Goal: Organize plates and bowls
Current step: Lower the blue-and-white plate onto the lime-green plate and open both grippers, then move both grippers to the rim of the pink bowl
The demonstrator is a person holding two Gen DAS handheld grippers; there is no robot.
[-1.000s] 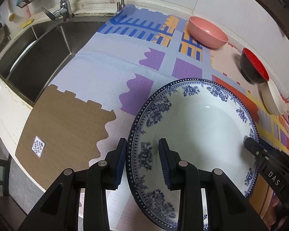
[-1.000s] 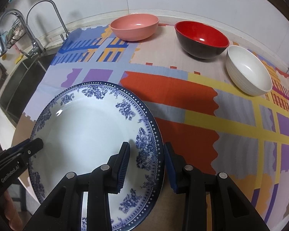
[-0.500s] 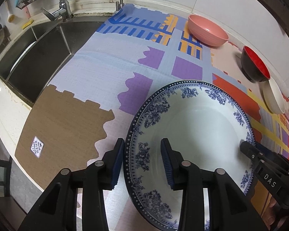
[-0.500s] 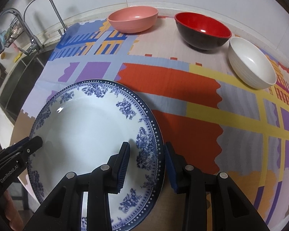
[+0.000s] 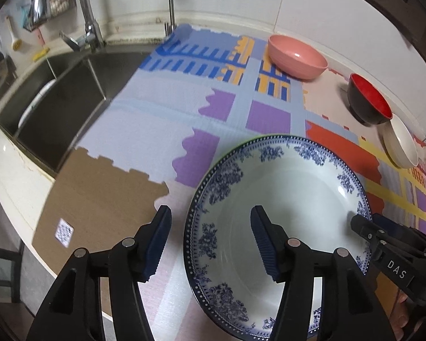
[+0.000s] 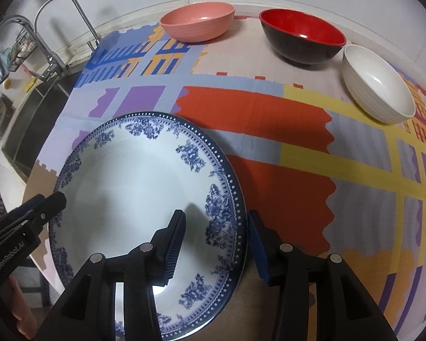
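A blue-and-white floral plate [image 5: 284, 199] [image 6: 133, 187] lies on the colourful mat near the counter's front edge. My left gripper [image 5: 210, 216] straddles the plate's left rim. Its jaws are opening and stand wide, both pads clear of the rim. My right gripper [image 6: 216, 217] straddles the right rim. Its jaws are opening too, one pad above the plate's well and one just outside the edge. At the back stand a pink bowl [image 5: 296, 59] [image 6: 197, 24], a red-and-black bowl [image 5: 369, 99] [image 6: 302, 35] and a white bowl [image 5: 400, 142] [image 6: 377, 85].
A steel sink [image 5: 56, 99] with a tap [image 5: 85, 28] lies to the left, and a white dish [image 5: 34, 105] sits in it. The patterned mat [image 6: 298, 130] covers the counter. The counter's front edge [image 5: 20, 199] runs just left of the plate.
Both grippers' jaws have spread apart around the plate's rim, the left far more than the right. The plate and the bowls have stayed where they were.
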